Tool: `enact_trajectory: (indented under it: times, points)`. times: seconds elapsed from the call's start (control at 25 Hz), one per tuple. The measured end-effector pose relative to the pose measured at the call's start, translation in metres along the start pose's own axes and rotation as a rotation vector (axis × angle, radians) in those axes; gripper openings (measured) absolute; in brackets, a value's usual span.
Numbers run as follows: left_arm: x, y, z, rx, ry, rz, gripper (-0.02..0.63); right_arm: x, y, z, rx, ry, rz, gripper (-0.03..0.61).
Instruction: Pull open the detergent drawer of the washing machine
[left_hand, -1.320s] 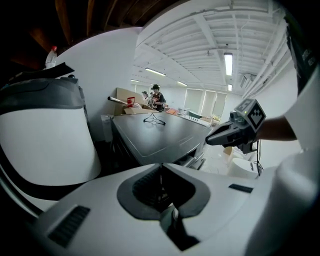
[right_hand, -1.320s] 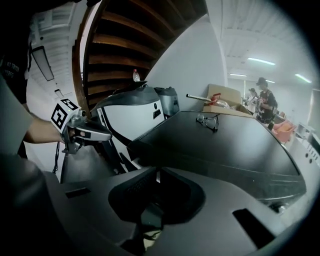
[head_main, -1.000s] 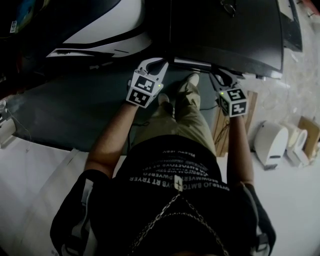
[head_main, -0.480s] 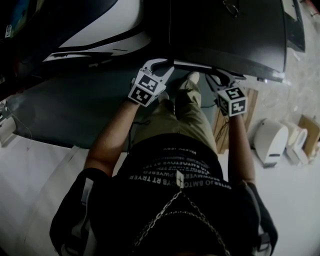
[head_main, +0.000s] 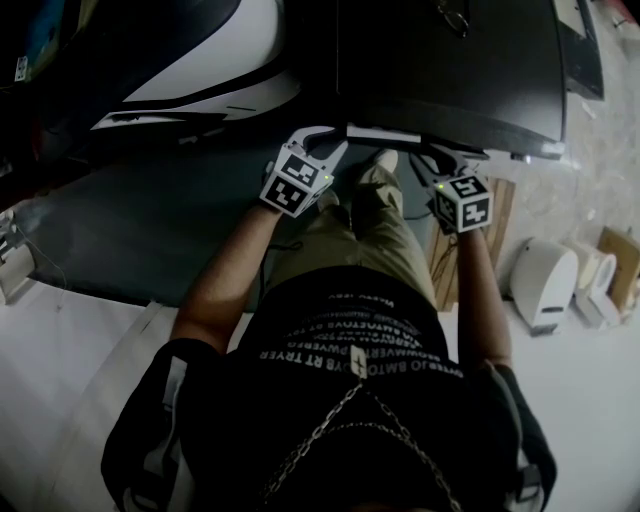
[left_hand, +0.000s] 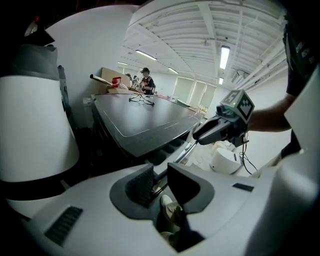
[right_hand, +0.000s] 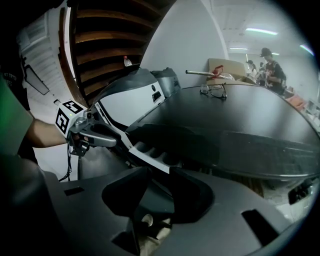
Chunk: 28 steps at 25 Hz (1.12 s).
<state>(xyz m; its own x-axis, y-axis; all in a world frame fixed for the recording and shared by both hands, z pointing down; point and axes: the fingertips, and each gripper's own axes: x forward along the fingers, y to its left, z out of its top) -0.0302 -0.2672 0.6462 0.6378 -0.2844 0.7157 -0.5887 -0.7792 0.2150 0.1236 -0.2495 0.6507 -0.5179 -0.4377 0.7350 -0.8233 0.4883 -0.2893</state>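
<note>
The black washing machine (head_main: 450, 60) fills the top of the head view. Its detergent drawer (head_main: 385, 133) juts out of the front edge, and its compartments (right_hand: 150, 150) show in the right gripper view. My right gripper (head_main: 447, 156) hovers at the drawer's right end. Its jaws (right_hand: 155, 177) are open, with the drawer's pale front corner just beyond the tips and nothing pressed between them. My left gripper (head_main: 330, 138) sits at the drawer's left end. Its pads (left_hand: 142, 182) stand apart and hold nothing, with the drawer's edge (left_hand: 187, 150) beyond them.
A white and black appliance (head_main: 200, 50) stands to the left of the machine. A pair of glasses (right_hand: 214, 90) lies on the machine's top. On the floor at the right are a wooden board (head_main: 500, 215) and a small white device (head_main: 540, 285). My shoes (head_main: 385, 158) are below the drawer.
My left gripper has shifted slightly right and down toward the drawer's left end. The right gripper has stayed in place and its jaws look wider.
</note>
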Motion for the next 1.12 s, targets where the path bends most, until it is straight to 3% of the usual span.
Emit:
enact_trajectory:
  times: [1.12]
  points:
    - [-0.02, -0.053, -0.043, 0.067, 0.071, -0.068, 0.075, -0.026, 0.036, -0.055, 0.032, 0.024, -0.011, 0.118]
